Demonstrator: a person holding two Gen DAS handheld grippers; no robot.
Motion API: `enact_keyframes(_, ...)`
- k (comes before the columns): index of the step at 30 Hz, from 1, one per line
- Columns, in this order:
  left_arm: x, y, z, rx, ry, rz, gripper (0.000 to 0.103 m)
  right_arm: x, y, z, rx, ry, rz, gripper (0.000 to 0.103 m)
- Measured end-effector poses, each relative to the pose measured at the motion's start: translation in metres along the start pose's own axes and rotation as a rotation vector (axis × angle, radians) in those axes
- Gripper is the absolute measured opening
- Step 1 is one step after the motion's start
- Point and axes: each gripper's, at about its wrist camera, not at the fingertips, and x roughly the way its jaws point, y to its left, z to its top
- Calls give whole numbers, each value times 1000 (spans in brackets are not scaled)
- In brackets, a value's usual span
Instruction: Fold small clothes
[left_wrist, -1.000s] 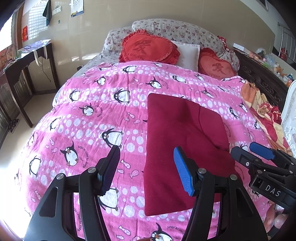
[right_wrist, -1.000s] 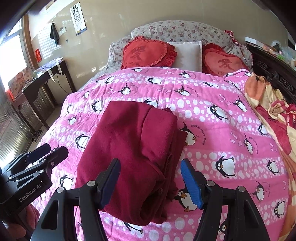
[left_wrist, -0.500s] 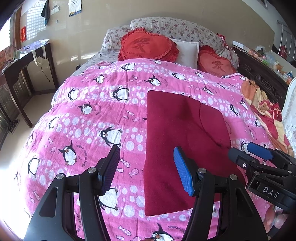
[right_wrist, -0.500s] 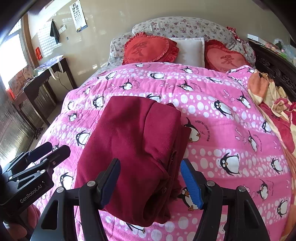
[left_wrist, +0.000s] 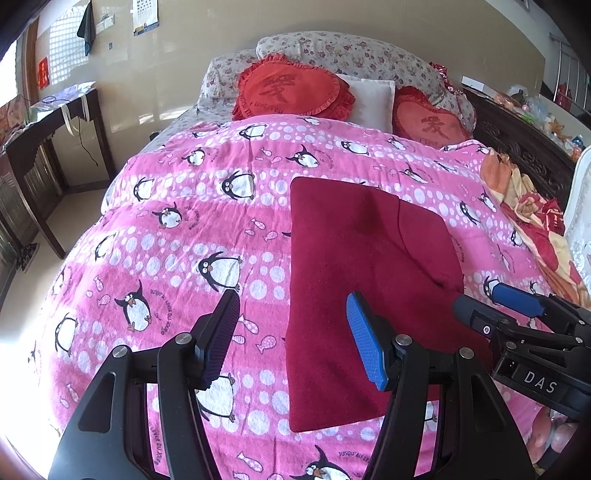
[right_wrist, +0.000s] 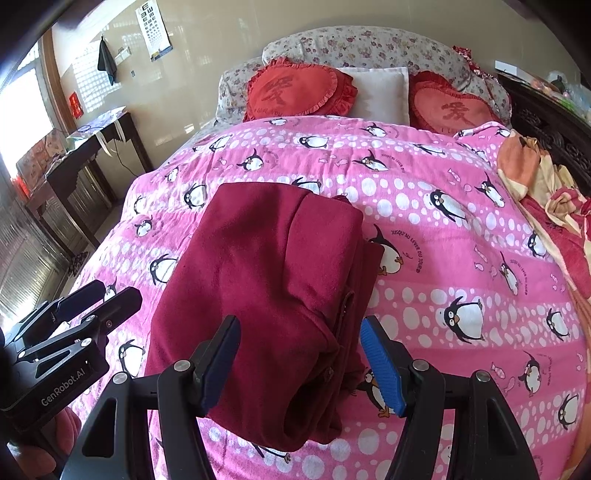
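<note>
Maroon garment (right_wrist: 273, 295) lies folded (untouched) beyond right fingers (right_wrist: 380, 363)

I see a pink penguin blanket (left_wrist: 221, 229), two red heart cushions (left_wrist: 291, 90), a white pillow (left_wrist: 371, 99), a dark desk (left_wrist: 55, 122).

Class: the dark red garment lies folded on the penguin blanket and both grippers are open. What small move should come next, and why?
Probably lower the right gripper onto the red garment's bunched near edge and flatten it: that end bulges, while the left gripper holds nothing.
</note>
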Motion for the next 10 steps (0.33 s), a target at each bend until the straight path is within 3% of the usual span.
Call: enact_keyframes(10, 3, 4, 0, -15, 13, -8, 60, 3, -1, 0, 0, 10, -2, 65)
